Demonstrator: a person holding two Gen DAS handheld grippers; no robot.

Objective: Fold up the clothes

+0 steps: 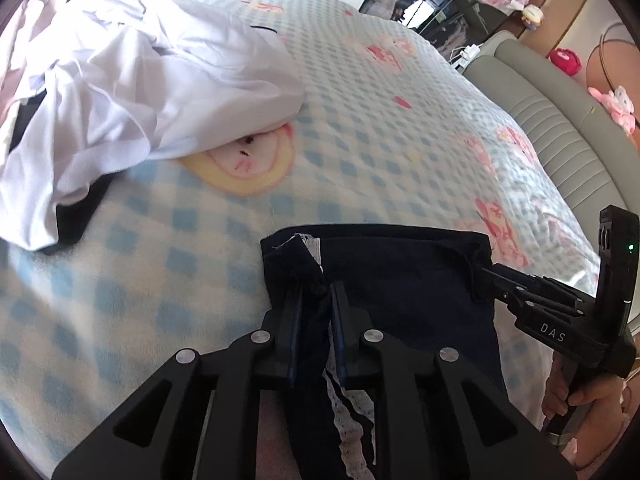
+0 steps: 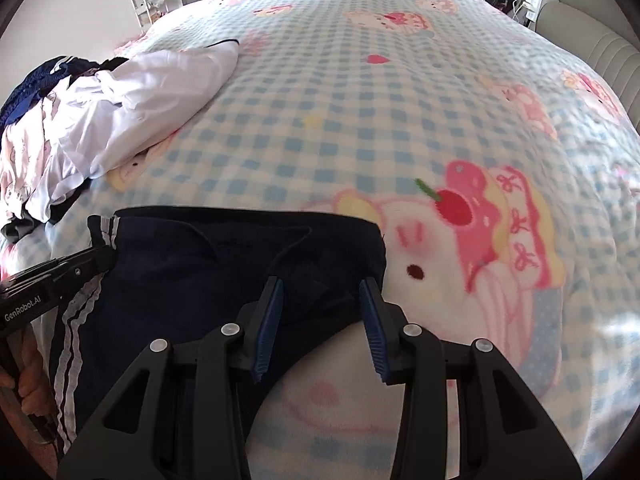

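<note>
Left hand-held gripper [image 1: 316, 292]: jaws nearly closed, blue ribbed pads pinching a bunched corner of the navy garment [image 1: 408, 292]. White lace-like trim with dark stripes hangs from that pinched edge between the black linkage arms.

Right hand-held gripper [image 2: 322, 292]: jaws parted wide, blue pads straddling the opposite corner of the same garment without pressing it; nothing clamped. From the left wrist view its tips reach the cloth's right edge.

Writing: "DAS" in pale letters on the right gripper's body; "GenRobot.AI" on the left gripper's side, seen from the right wrist view. A small green light glows on the right unit.

Garment: soft dark navy cloth, roughly rectangular, lying flat at the near edge of the bed, white wavy stripes along its left side.

Bed blanket [image 2: 360, 120]: fleecy, blue-and-white checks, pink cartoon figures, a red cherry motif.

Heap of white clothes [image 1: 132, 80]: crumpled, smooth fabric with dark trim, far left, well apart from the navy piece.
</note>
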